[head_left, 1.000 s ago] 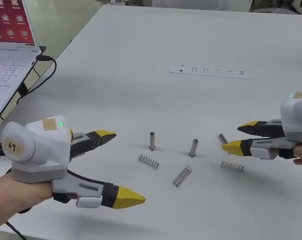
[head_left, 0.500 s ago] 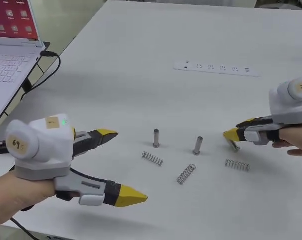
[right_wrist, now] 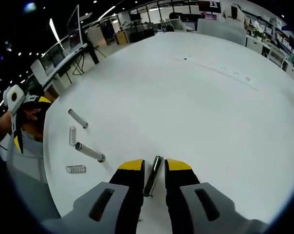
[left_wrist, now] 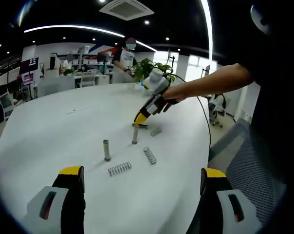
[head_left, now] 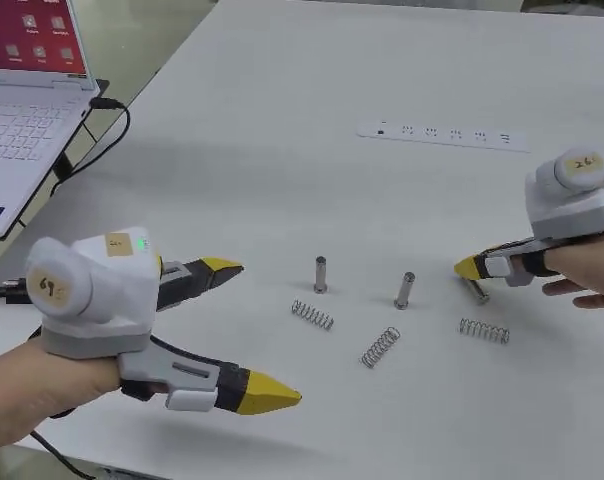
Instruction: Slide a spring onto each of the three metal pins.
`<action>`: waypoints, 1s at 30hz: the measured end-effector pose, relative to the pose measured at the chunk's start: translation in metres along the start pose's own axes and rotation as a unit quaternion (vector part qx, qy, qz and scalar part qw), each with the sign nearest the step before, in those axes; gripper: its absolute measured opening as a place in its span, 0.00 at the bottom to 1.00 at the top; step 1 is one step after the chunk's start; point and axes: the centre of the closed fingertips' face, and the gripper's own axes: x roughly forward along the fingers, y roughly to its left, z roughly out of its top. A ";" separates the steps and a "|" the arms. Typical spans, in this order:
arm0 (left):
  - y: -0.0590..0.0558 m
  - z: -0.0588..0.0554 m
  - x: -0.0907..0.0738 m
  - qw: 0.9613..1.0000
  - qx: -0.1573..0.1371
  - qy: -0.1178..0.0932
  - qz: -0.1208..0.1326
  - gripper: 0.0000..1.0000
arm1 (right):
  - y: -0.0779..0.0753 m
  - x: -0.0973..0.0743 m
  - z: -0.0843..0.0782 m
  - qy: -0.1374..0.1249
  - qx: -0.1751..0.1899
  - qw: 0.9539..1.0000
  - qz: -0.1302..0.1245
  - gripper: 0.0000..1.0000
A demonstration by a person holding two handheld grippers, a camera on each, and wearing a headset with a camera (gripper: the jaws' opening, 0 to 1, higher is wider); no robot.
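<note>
Two metal pins (head_left: 321, 274) (head_left: 405, 289) stand upright on the white table (head_left: 282, 150). The third pin (head_left: 475, 291) leans at the right, and my right gripper (head_left: 469, 267) is shut on it; the right gripper view shows that pin (right_wrist: 154, 174) between the narrow jaws. Three springs (head_left: 311, 315) (head_left: 379, 347) (head_left: 483, 331) lie flat in front of the pins. My left gripper (head_left: 250, 330) hovers open at the near left, well short of the springs, with nothing in it. In the left gripper view its jaws (left_wrist: 142, 171) frame the nearest spring (left_wrist: 119, 168).
An open laptop (head_left: 22, 100) sits at the far left with a black cable (head_left: 94, 150) running off the table edge. A white power strip (head_left: 444, 135) lies at the back, behind the pins.
My right gripper has tipped downward and narrowed its jaws from open onto the rightmost pin. The left gripper has stayed open in place; the head camera has shifted slightly.
</note>
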 end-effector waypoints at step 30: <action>0.001 0.002 -0.002 1.000 -0.004 -0.008 -0.002 0.97 | -0.001 0.000 -0.011 0.014 -0.003 1.000 -0.011 0.05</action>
